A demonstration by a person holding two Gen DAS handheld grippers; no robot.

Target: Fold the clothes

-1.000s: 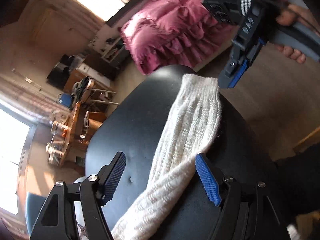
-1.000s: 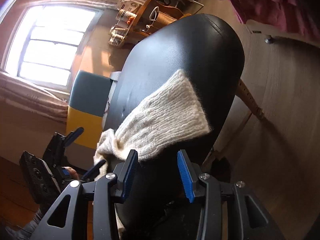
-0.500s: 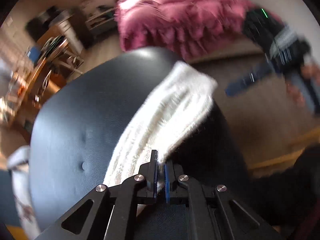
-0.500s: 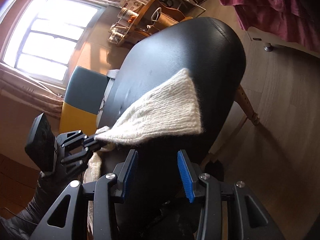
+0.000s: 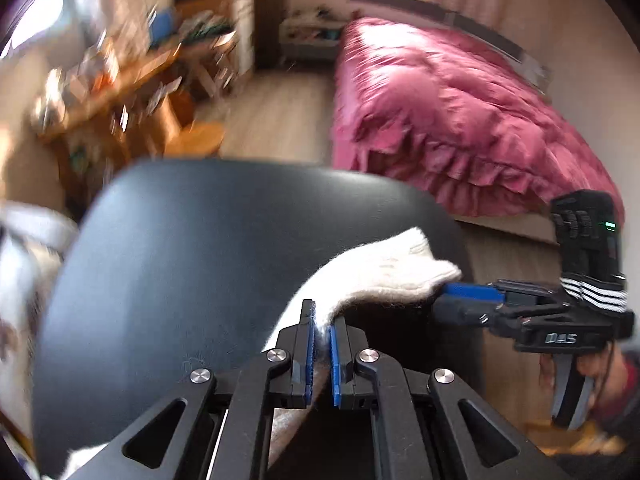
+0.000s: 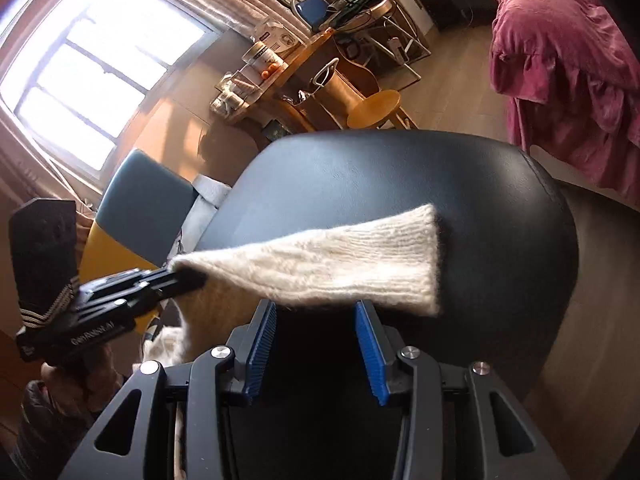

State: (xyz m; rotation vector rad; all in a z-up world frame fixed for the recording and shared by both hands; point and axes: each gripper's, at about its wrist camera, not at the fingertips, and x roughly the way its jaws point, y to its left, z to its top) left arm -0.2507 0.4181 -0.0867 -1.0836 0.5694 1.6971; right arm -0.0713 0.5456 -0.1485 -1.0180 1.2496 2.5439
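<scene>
A cream knitted sleeve (image 6: pixel 340 268) stretches across a black leather seat (image 6: pixel 400 184). My left gripper (image 5: pixel 320 320) is shut on the sleeve's narrow end and holds it raised off the seat; in the right wrist view the left gripper (image 6: pixel 188 276) shows at the left. The wide cuff end (image 5: pixel 400 268) hangs free over the seat (image 5: pixel 192 260). My right gripper (image 6: pixel 316 316) is open, its blue pads just under the sleeve's lower edge, nothing clamped. In the left wrist view the right gripper (image 5: pixel 460 300) sits beside the cuff. More cream knit bunches below the left gripper.
A bed with a pink ruffled cover (image 5: pixel 460 120) stands beyond the seat. A cluttered wooden desk (image 6: pixel 280 80) and a round wooden stool (image 6: pixel 374 108) are at the back. A blue and yellow chair (image 6: pixel 140 208) stands left of the seat, under a bright window.
The left gripper shut on the sleeve and lifted its narrow end off the seat, swinging round. The right gripper stayed open and now sits close under the sleeve near the cuff.
</scene>
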